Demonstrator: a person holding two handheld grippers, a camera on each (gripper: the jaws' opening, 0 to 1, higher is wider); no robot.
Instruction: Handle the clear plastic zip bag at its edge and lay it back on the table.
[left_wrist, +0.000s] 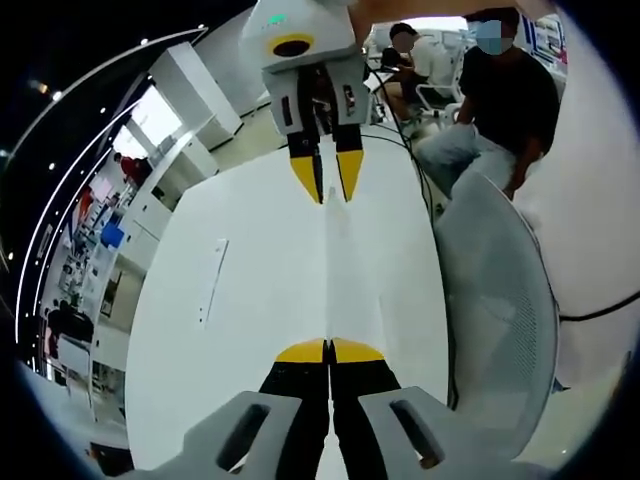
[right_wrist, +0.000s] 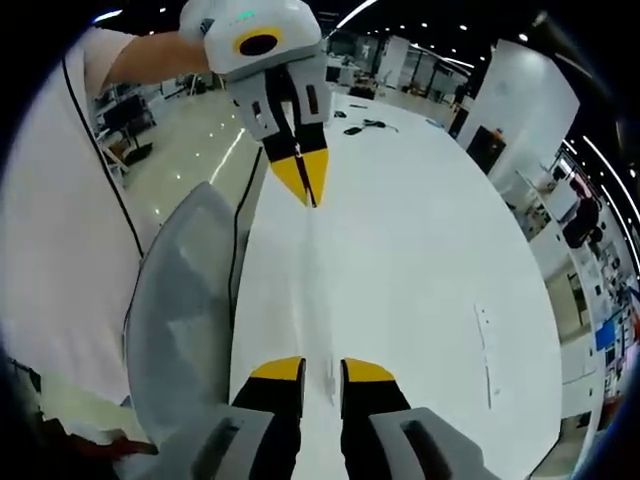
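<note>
White table (left_wrist: 270, 300) takes up most of both views, long and bare-topped, also at (right_wrist: 420, 260). Grey mesh-backed chair (left_wrist: 500, 300) sits just beside the table edge; same chair in the right gripper view at (right_wrist: 185, 320). Two seated people (left_wrist: 500, 100) are at the far end in the left gripper view, well apart from the grippers. A person's sleeve (right_wrist: 60, 220) in white fills the left side of the right gripper view.

Clear plastic zip bag (left_wrist: 335, 260) is stretched edge-on between the two grippers, above the table, seen as a thin pale strip; in the right gripper view it runs as a faint line (right_wrist: 315, 290). Whether any part of it touches the table, can't tell.

Left gripper (left_wrist: 329, 352): yellow tips pressed together, pinching the near edge of the bag. It also appears at (right_wrist: 303, 180), tips closed to a point on the bag's far end.

Right gripper (right_wrist: 322, 372): jaws a narrow gap apart, bag edge running between them; actual grip can't be confirmed. In the left gripper view it's at (left_wrist: 329, 178), tips slightly parted around the bag's end.

Small flat white strip (left_wrist: 212, 280) lies on the table beside the bag, apart from it, also at (right_wrist: 485, 350).
</note>
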